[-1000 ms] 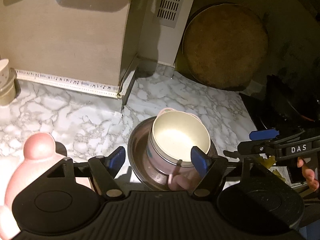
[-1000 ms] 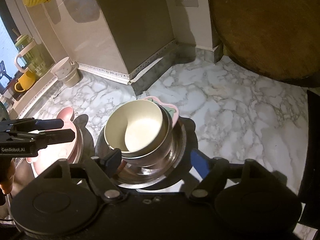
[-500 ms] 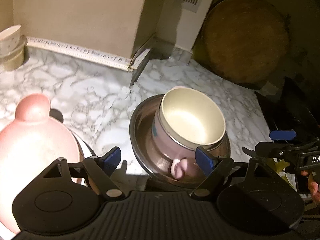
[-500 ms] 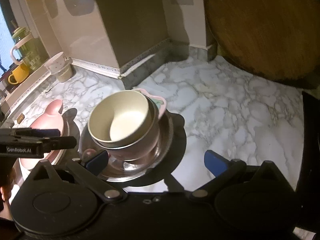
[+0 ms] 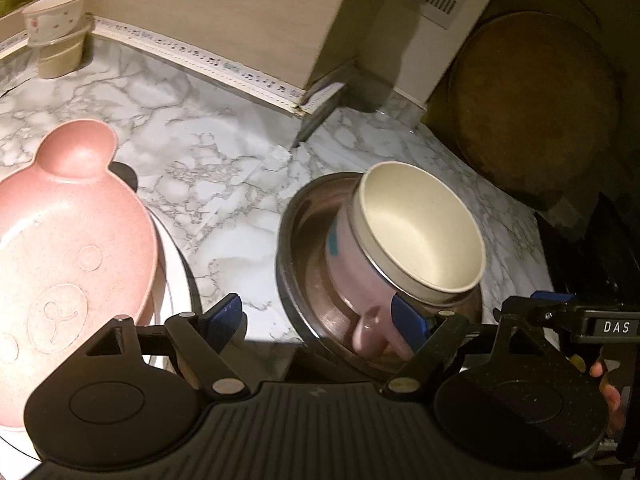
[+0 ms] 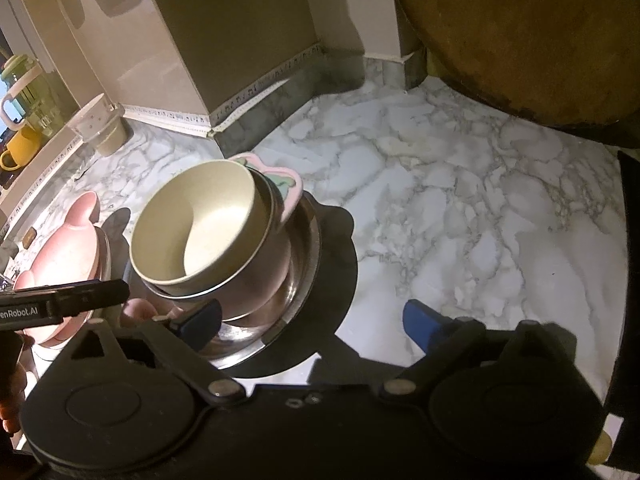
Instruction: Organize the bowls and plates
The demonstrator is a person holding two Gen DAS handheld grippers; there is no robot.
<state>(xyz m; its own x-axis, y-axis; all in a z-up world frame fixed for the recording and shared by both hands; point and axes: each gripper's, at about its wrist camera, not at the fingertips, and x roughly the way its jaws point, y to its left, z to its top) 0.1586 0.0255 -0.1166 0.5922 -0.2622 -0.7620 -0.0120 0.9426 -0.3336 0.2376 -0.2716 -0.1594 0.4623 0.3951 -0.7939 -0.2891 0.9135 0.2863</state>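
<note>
A cream bowl (image 5: 420,232) sits tilted inside a pink handled bowl (image 5: 352,280), both in a steel bowl (image 5: 296,264) on the marble counter. The same stack shows in the right wrist view, with the cream bowl (image 6: 200,236) above the steel bowl (image 6: 296,280). A pink bear-shaped plate (image 5: 60,248) rests on a white plate (image 5: 176,276) at the left; it also shows in the right wrist view (image 6: 68,232). My left gripper (image 5: 316,320) is open and empty, near the stack's front left. My right gripper (image 6: 312,320) is open and empty, at the steel bowl's front edge.
A round wooden board (image 5: 536,108) leans in the back right corner. A small floral bowl stacked on a beige cup (image 5: 56,36) stands at the back left. A green jug (image 6: 24,96) and yellow mug (image 6: 16,148) sit on a ledge at far left.
Both grippers have pulled back from the bowl stack and shifted sideways. The left view has swung left, so more of the pink bear plate shows. The stack has stayed in place.
</note>
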